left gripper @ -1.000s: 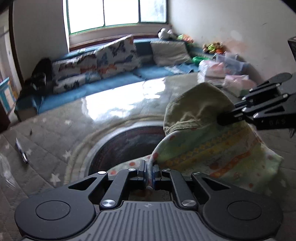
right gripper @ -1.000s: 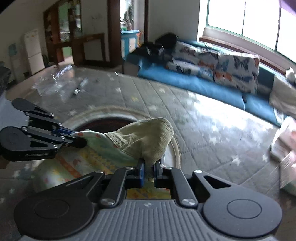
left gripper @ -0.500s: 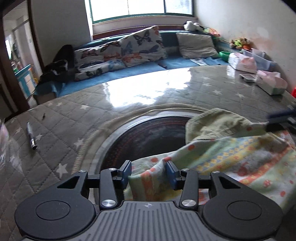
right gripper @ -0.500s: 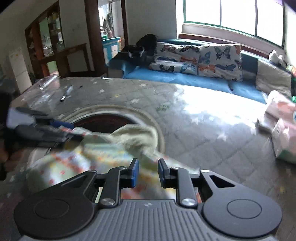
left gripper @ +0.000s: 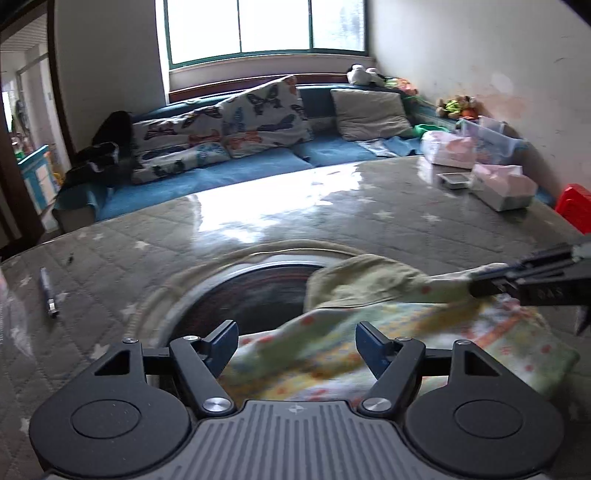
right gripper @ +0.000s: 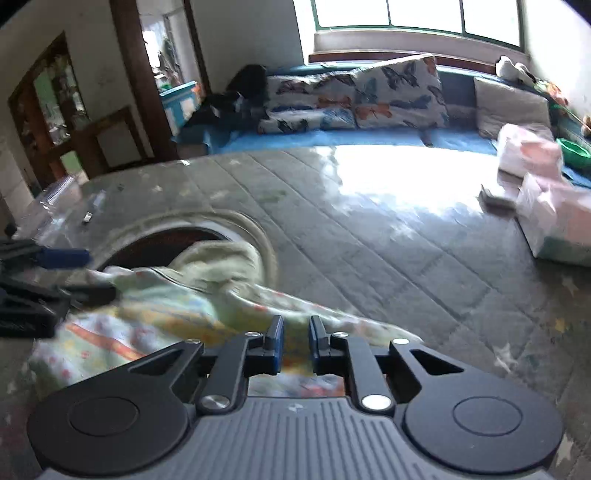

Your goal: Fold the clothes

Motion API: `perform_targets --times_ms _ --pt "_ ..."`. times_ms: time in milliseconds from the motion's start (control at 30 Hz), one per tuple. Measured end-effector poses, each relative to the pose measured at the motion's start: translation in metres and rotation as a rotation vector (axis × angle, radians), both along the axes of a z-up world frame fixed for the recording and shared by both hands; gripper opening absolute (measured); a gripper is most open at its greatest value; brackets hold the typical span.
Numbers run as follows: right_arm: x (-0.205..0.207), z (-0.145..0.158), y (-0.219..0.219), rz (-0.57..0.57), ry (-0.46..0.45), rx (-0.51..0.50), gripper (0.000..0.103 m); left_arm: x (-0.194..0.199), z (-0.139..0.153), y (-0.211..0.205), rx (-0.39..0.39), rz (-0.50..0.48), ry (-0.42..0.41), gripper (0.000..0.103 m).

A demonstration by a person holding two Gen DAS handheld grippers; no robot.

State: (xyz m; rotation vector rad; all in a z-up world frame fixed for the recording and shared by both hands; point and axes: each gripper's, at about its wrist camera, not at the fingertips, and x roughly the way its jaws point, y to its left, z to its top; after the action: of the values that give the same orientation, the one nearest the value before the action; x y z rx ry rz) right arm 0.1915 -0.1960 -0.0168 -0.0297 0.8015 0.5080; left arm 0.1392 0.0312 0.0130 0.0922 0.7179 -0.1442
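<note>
At the bottom of the left wrist view, your left tongs (left gripper: 296, 341) stand wide apart w/ nothing between the blue pads (left gripper: 224, 341); the garment (left gripper: 388, 343) lies just past them on the table (left gripper: 332, 218). It's a small piece w/ a coloured print and a plain yellow-green part (left gripper: 365, 282) bunched up at its far end. The cloth is blurred in both views, so you can't make out what kind of garment it is, nor how it's folded.

In the right wrist view, your right tongs (right gripper: 295, 338) are at a narrow gap w/ printed cloth showing in it; can't tell whether the pads actually pinch it or only sit over it. From the left view those same tongs come in at the right edge, cut off by the frame, tips at the garment's right end.

Under the garment, the quilted star-print cover has a round opening w/ a dark disc (left gripper: 255, 291) inside, partly hidden by the cloth. A pen (left gripper: 48, 291) lies well apart to the left. Farther off on the table's right side sit pale boxes (left gripper: 504, 186), blurred in the right view. Beyond the table edge: blue sofa (left gripper: 229, 177) w/ butterfly cushions (left gripper: 266, 114), then the window (left gripper: 266, 26), blown out white.
</note>
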Motion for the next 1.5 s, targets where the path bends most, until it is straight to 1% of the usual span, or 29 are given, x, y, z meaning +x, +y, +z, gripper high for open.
perform_targets --times_ms 133,300,433,533,633,700,800,867,1000,1267,1400,1500 --pt "-0.005 0.005 0.019 0.084 0.001 0.027 0.013 0.007 -0.007 -0.010 -0.024 -0.031 0.016 0.072" --pt "0.007 -0.005 0.045 0.103 0.023 0.018 0.013 0.020 -0.018 -0.007 -0.038 -0.001 0.039 0.072" --pt "0.021 -0.016 0.045 0.063 0.044 0.013 0.013 0.031 -0.026 -0.003 -0.050 0.023 0.057 0.072" --pt "0.021 -0.013 0.043 0.062 0.043 0.013 0.013 0.038 -0.032 -0.001 -0.058 0.041 0.070 0.073" --pt "0.012 -0.004 0.042 0.092 0.020 0.010 0.014 0.045 -0.037 0.002 -0.069 0.061 0.080 0.073" --pt "0.002 0.002 0.046 0.125 0.010 0.007 0.014 0.038 -0.031 0.005 -0.077 0.067 0.066 0.073" --pt "-0.012 0.008 0.053 0.182 0.000 -0.002 0.014 0.023 -0.020 0.005 -0.080 0.050 0.039 0.073" --pt "-0.024 0.007 0.060 0.228 0.000 -0.018 0.014 0.012 -0.016 0.001 -0.074 0.034 0.026 0.073" --pt "-0.041 0.002 0.069 0.281 0.011 -0.046 0.014 -0.010 -0.015 -0.006 -0.052 0.004 0.019 0.073" --pt "-0.078 0.004 0.069 0.318 -0.017 -0.079 0.014 -0.048 -0.024 -0.011 -0.007 -0.019 0.010 0.073" --pt "-0.091 -0.004 0.073 0.328 -0.025 -0.108 0.014 -0.054 -0.030 -0.010 -0.003 -0.012 0.021 0.073" --pt "-0.092 -0.006 0.073 0.311 -0.037 -0.104 0.014 -0.058 -0.035 -0.010 -0.003 -0.006 0.030 0.073"
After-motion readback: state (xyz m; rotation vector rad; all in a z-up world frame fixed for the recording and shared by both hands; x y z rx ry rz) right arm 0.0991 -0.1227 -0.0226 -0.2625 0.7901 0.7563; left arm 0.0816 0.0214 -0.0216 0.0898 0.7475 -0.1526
